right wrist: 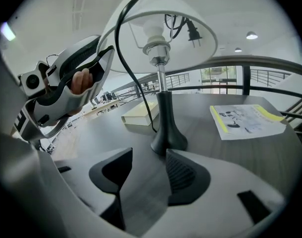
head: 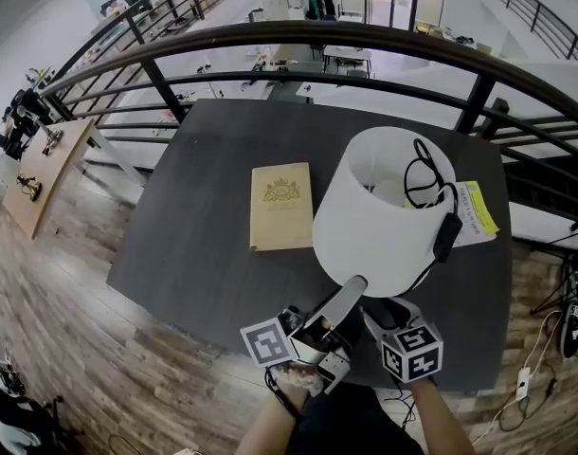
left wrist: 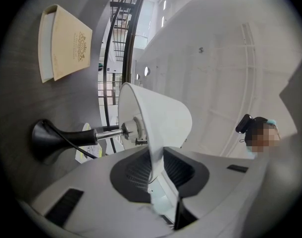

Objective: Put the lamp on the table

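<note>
From the head view, the lamp stands upright on the dark tabletop, toward your near side. A tan book lies just beside it on the left, and a leaflet shows past its far right. The black cord is bundled loosely inside the open top of the shade. Your left tongs reach up to the lower rim of the shade, and your right tongs sit low, near the foot.

In the left gripper view, the thin shade rim runs between the 2 jaws. The jaws look slightly apart on either side of the rim rather than pinching it, so I read these tongs as open around it. The lamp base rests on the tabletop.

In the right gripper view, the right tongs are open and empty, with bare tabletop between their jaws. The base stands just beyond them, nearest the right jaw. The plug dangles from the shade.

The placing looks done, so the risk lies in how you back away:
- If you draw the left tongs off sideways, 1 jaw could catch the rim and tilt the lamp or drag it toward the edge.
- If the right tongs nudge forward, they could knock the foot.
- If either tool snags the loose cord or plug, the top-heavy lamp could be pulled over.
</note>
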`<state>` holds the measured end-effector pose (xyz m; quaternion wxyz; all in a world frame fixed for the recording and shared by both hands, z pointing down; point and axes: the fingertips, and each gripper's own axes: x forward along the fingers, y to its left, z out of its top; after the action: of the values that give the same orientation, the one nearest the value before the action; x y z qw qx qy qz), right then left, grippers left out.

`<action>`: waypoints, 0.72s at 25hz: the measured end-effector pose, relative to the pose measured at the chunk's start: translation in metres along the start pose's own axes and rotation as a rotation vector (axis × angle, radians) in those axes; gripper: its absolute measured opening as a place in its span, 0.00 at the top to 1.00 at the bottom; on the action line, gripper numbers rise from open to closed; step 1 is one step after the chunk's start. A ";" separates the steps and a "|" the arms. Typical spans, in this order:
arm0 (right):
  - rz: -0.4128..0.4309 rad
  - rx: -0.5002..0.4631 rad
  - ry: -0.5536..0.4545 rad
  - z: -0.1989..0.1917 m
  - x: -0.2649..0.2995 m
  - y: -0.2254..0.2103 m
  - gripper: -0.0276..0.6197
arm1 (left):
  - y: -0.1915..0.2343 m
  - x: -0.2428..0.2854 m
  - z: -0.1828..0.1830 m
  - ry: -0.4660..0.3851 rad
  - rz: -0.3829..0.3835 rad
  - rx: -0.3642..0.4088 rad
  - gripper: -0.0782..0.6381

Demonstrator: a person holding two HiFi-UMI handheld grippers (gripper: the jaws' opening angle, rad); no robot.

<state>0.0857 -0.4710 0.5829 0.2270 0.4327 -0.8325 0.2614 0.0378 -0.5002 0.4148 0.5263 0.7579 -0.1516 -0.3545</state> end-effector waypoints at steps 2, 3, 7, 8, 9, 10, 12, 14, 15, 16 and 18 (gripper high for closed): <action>0.001 -0.002 0.001 -0.003 -0.002 0.002 0.59 | 0.000 -0.003 -0.003 -0.003 0.001 0.002 0.78; 0.003 -0.002 0.003 -0.004 -0.003 0.004 0.59 | -0.001 -0.005 -0.005 -0.004 0.002 0.003 0.78; 0.006 -0.002 0.004 -0.008 -0.007 0.007 0.59 | -0.003 -0.011 -0.011 -0.009 0.003 0.016 0.77; 0.006 -0.001 0.004 -0.009 -0.008 0.008 0.59 | -0.003 -0.013 -0.013 -0.013 0.003 0.017 0.77; 0.005 0.000 0.005 -0.011 -0.009 0.008 0.59 | -0.002 -0.015 -0.014 -0.017 0.003 0.017 0.77; 0.004 0.000 0.006 -0.013 -0.010 0.008 0.59 | -0.002 -0.016 -0.015 -0.022 0.004 0.018 0.77; 0.006 0.001 0.009 -0.016 -0.011 0.010 0.59 | -0.001 -0.020 -0.017 -0.027 0.003 0.023 0.77; 0.006 0.003 0.009 -0.019 -0.012 0.011 0.59 | -0.001 -0.022 -0.019 -0.028 0.004 0.029 0.76; 0.004 0.005 0.009 -0.020 -0.013 0.011 0.59 | -0.001 -0.024 -0.021 -0.029 0.006 0.029 0.76; 0.003 0.009 0.009 -0.021 -0.014 0.011 0.59 | -0.001 -0.025 -0.022 -0.031 0.008 0.028 0.76; 0.003 0.016 0.012 -0.024 -0.015 0.012 0.59 | -0.001 -0.028 -0.024 -0.038 0.012 0.024 0.76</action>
<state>0.0870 -0.4407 0.5888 0.2283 0.4316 -0.8296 0.2709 0.0348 -0.4664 0.4291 0.5164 0.7564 -0.1701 -0.3637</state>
